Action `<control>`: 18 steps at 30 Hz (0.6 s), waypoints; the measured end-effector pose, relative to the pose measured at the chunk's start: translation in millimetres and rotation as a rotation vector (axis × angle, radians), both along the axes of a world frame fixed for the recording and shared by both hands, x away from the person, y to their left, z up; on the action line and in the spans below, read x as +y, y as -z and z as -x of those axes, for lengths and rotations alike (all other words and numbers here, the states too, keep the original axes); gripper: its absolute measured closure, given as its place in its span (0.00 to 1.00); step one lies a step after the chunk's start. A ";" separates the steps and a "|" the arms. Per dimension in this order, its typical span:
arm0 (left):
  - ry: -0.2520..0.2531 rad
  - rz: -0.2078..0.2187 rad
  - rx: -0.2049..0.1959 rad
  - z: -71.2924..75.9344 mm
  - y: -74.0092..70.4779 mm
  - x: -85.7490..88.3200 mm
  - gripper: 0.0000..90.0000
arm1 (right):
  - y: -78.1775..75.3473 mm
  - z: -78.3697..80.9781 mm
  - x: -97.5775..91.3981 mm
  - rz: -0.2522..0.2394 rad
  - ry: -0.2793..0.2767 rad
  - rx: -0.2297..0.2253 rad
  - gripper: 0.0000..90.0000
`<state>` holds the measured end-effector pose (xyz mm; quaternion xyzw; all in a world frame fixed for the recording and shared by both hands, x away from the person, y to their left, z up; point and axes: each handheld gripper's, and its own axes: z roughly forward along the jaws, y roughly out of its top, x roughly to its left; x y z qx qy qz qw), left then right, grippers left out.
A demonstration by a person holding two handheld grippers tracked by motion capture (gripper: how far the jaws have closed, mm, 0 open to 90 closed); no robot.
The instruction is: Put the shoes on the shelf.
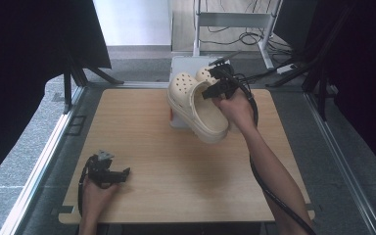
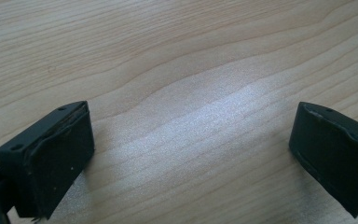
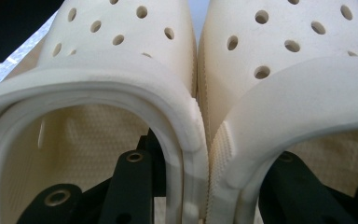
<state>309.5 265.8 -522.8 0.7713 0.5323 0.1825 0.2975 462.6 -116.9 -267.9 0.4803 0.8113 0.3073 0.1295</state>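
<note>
A pair of cream clogs [image 1: 196, 105] with round vent holes hangs tilted above the far middle of the wooden table [image 1: 176, 161], toes pointing away. My right gripper [image 1: 215, 88] is shut on the two clogs: one jaw sits inside each shoe and pinches their touching inner walls [image 3: 200, 154] together. In the right gripper view the left clog [image 3: 98, 74] and the right clog [image 3: 298, 70] stand side by side. My left gripper [image 1: 120, 175] rests on the table at the near left, open, with bare wood between its pads [image 2: 60, 158].
A white box [image 1: 183, 66] stands at the table's far edge, behind and under the clogs. Beyond it are a metal desk frame [image 1: 235, 24] and loose cables on the floor. Dark curtains flank both sides.
</note>
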 end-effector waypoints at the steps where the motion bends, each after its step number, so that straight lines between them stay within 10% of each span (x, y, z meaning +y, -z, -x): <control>1: 0.000 0.000 0.000 0.0 0.0 0.0 0.00 | 0.4 -4.3 0.4 0.001 0.012 0.001 0.74; 18: 0.000 0.001 0.003 0.2 -0.1 0.0 0.00 | -0.8 -52.5 17.6 -0.019 0.124 0.012 0.74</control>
